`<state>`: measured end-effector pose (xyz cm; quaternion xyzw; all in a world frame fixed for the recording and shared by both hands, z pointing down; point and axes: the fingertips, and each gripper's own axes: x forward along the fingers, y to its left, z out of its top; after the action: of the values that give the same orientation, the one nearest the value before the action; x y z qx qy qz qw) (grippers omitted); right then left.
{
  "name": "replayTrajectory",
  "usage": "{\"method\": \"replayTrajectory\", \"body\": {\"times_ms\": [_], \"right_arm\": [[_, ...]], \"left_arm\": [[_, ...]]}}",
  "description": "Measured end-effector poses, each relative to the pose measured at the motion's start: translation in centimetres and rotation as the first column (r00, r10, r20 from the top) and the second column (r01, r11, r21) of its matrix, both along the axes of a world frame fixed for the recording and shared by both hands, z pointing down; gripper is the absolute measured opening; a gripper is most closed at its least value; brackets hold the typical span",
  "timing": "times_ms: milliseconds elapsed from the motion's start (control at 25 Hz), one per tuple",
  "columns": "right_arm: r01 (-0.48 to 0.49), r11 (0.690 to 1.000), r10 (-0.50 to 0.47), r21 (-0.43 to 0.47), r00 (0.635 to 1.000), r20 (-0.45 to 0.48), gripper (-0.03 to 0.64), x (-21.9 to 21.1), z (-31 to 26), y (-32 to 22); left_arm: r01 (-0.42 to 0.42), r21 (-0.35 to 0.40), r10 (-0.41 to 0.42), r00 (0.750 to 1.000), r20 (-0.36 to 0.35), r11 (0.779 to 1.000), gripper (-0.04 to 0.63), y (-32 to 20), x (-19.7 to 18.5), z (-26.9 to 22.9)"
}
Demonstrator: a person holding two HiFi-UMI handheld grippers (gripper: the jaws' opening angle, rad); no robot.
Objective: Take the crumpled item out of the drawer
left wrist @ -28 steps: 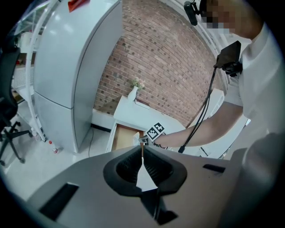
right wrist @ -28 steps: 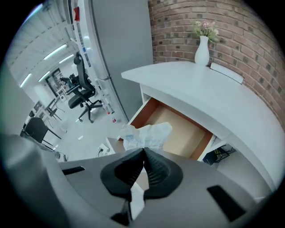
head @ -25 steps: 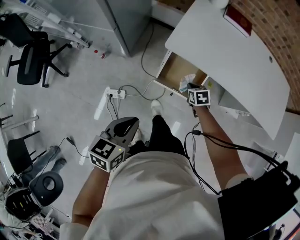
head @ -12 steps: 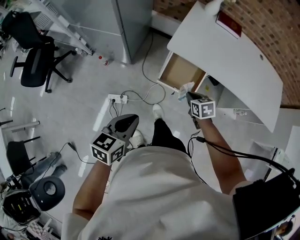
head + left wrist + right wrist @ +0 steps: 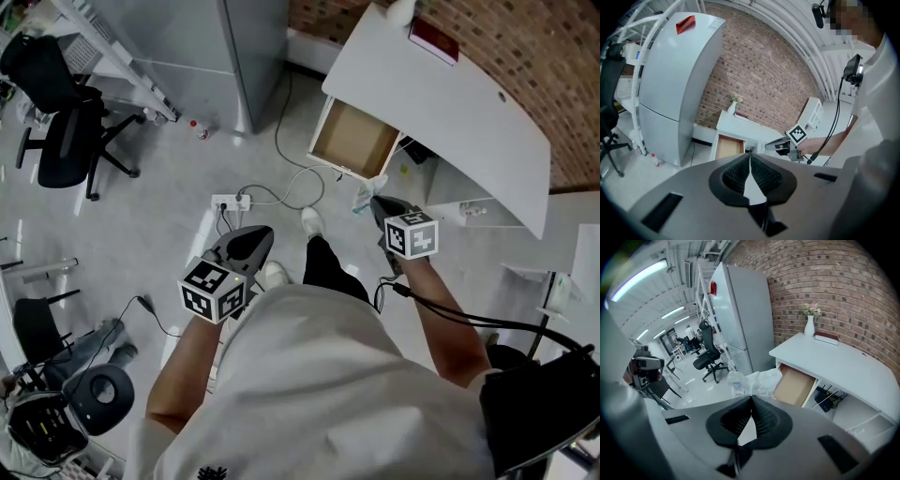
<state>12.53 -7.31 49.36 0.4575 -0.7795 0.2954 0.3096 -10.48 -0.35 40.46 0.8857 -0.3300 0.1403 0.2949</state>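
The drawer (image 5: 352, 140) stands pulled out from under the white desk (image 5: 441, 112), its wooden bottom bare; it also shows in the right gripper view (image 5: 796, 386) and left gripper view (image 5: 725, 146). A crumpled white plastic wrapper (image 5: 752, 382) sticks out past my right gripper (image 5: 751, 398), which is shut on it, clear of the drawer. From the head view the wrapper (image 5: 364, 195) hangs at the right gripper (image 5: 378, 204), just in front of the drawer. My left gripper (image 5: 251, 242) is shut and empty, held low by my body; its jaws (image 5: 750, 154) meet.
A grey fridge (image 5: 244, 47) stands left of the desk. A power strip (image 5: 232, 200) and cables (image 5: 291, 187) lie on the floor. Office chairs (image 5: 61, 122) stand at left. A vase (image 5: 809, 324) and a red book (image 5: 433, 43) sit on the desk.
My right gripper has drawn back out of the drawer toward me, carrying the crumpled wrapper with it. The drawer now shows empty. The left gripper has barely moved.
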Motion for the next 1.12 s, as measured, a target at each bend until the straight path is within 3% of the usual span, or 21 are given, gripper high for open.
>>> {"method": "replayTrajectory", "body": {"times_ms": [480, 1120], "right_arm": [[0.006, 0.999, -0.006, 0.038, 1.0, 0.02, 0.029, -1.8, -3.5, 7.3], [0.05, 0.997, -0.051, 0.061, 0.998, 0.022, 0.029, -4.6, -5.4, 9.6]], "left_arm": [[-0.017, 0.015, 0.017, 1.0, -0.004, 1.0, 0.026, 4.4, -1.0, -0.6], [0.026, 0.013, -0.026, 1.0, 0.003, 1.0, 0.026, 7.4, -4.1, -0.7]]}}
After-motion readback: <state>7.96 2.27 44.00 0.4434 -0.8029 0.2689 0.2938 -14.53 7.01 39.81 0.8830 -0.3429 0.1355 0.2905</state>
